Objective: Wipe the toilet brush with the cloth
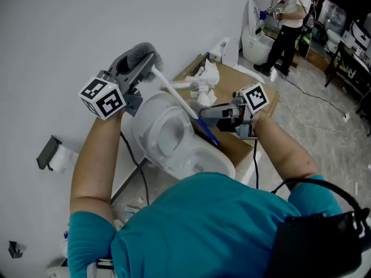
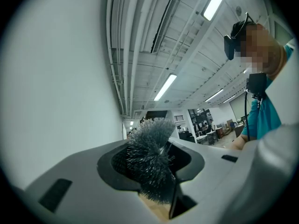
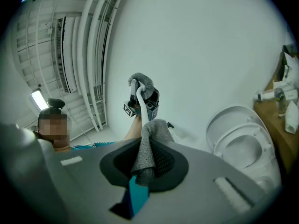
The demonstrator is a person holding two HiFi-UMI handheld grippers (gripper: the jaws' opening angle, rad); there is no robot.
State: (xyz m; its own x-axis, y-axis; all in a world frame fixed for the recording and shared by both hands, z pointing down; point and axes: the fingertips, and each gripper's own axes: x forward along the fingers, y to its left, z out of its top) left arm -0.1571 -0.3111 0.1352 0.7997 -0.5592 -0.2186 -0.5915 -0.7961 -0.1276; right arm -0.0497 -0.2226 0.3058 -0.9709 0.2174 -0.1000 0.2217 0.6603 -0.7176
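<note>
The toilet brush has a grey bristle head (image 1: 143,53), a white handle (image 1: 174,92) and a blue end (image 1: 209,134). My left gripper (image 1: 139,63) is raised near the wall and shut on the bristle head (image 2: 149,155), which fills its jaws. My right gripper (image 1: 213,113) is over the toilet, shut on a grey cloth (image 3: 150,146) that drapes between its jaws, with the blue handle end (image 3: 138,193) just below. In the right gripper view the left gripper (image 3: 143,97) holds the brush up ahead, against the wall.
A white toilet (image 1: 174,141) with its lid up stands below both grippers. A cardboard sheet (image 1: 246,83) with bottles (image 1: 195,86) and crumpled paper lies beyond. A paper holder (image 1: 50,153) hangs on the wall. A person (image 1: 290,17) stands by another toilet (image 1: 255,39) far back.
</note>
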